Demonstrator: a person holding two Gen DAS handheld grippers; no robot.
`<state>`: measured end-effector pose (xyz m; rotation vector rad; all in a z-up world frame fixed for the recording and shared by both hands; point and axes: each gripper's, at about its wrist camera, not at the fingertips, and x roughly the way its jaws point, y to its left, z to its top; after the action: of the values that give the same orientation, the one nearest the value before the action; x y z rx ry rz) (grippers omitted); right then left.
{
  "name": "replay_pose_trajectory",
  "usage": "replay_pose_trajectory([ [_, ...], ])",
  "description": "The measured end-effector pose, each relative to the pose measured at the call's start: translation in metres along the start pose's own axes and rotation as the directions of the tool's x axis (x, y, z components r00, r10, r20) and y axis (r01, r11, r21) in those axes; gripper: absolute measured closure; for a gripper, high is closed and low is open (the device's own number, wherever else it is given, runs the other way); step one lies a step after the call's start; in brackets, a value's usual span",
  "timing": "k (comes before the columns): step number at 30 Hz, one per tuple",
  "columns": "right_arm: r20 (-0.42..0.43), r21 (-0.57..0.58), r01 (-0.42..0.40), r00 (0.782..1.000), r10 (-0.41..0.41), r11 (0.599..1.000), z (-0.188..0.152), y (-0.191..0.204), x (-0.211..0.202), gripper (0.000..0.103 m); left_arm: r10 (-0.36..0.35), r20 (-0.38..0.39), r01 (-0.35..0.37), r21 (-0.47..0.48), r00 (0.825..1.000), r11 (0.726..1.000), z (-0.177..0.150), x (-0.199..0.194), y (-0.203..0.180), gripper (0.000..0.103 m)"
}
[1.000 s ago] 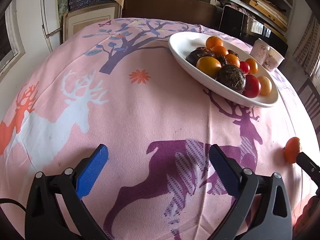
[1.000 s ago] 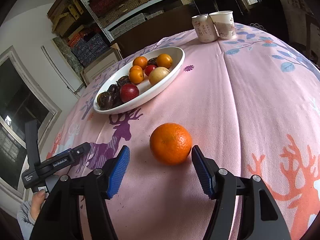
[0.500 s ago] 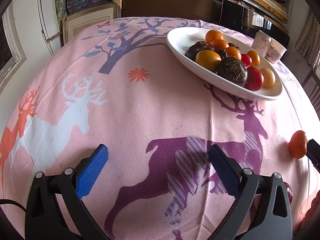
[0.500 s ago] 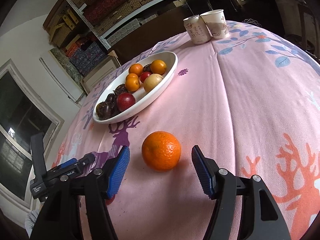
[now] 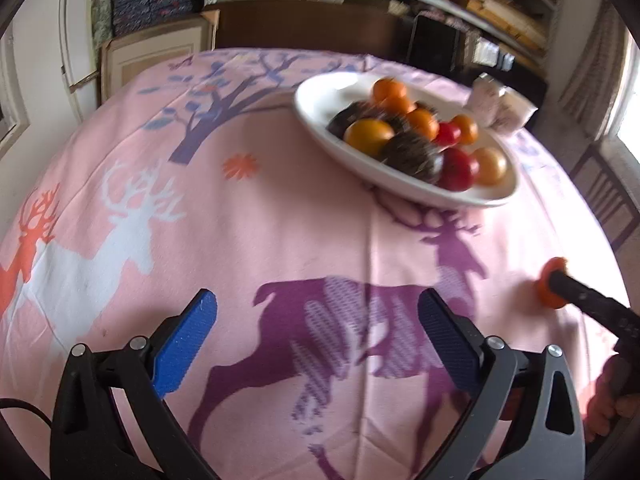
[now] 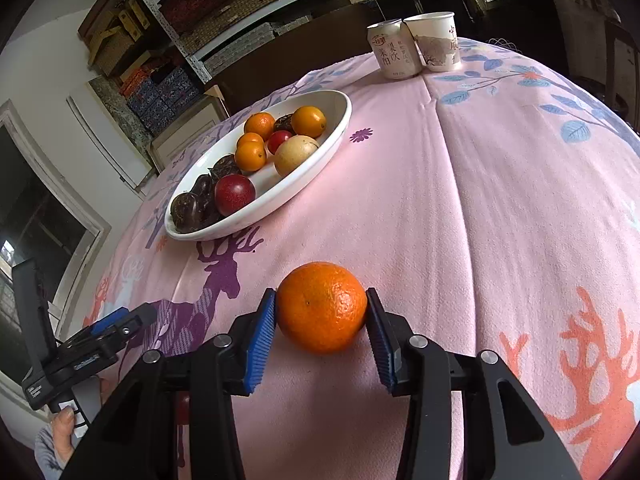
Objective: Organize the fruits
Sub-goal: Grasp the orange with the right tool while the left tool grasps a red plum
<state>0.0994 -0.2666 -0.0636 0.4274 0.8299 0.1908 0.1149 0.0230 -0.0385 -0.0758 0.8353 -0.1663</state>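
Observation:
An orange (image 6: 322,306) rests on the pink deer-print tablecloth. My right gripper (image 6: 321,305) has it between its blue pads; the jaws are closing and both pads touch its sides. In the left wrist view the same orange (image 5: 545,290) shows at the right edge, half hidden behind one of the right gripper's black fingers (image 5: 580,294). A white oval dish (image 6: 320,152) further back holds several oranges, red fruits and dark fruits. My left gripper (image 5: 318,320) stands open over the purple deer print with nothing between its pads.
A drink can (image 6: 394,54) and a paper cup (image 6: 436,42) stand at the far edge of the table. A small red round thing (image 6: 182,408) lies under the right gripper's frame. A wooden chair (image 5: 608,204) stands to the right, with shelves behind the table.
The right gripper's jaws have come together from wide apart onto the orange's sides. The left gripper has stayed open; its view has tipped a little and blurred.

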Motion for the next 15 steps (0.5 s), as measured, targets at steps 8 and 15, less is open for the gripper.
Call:
replay_pose_trajectory([
  [8, 0.023, 0.098, -0.009, 1.0, 0.006, 0.995, 0.003, -0.019, -0.005, 0.058, -0.149, 0.076, 0.12, 0.297, 0.986, 0.947, -0.024, -0.03, -0.071, 0.005],
  [15, 0.022, 0.091, -0.003, 1.0, 0.001, 0.996, 0.003, -0.02, -0.005, 0.058, -0.115, 0.031, 0.087, 0.474, 0.993, 0.876, -0.043, -0.021, -0.108, 0.009],
])
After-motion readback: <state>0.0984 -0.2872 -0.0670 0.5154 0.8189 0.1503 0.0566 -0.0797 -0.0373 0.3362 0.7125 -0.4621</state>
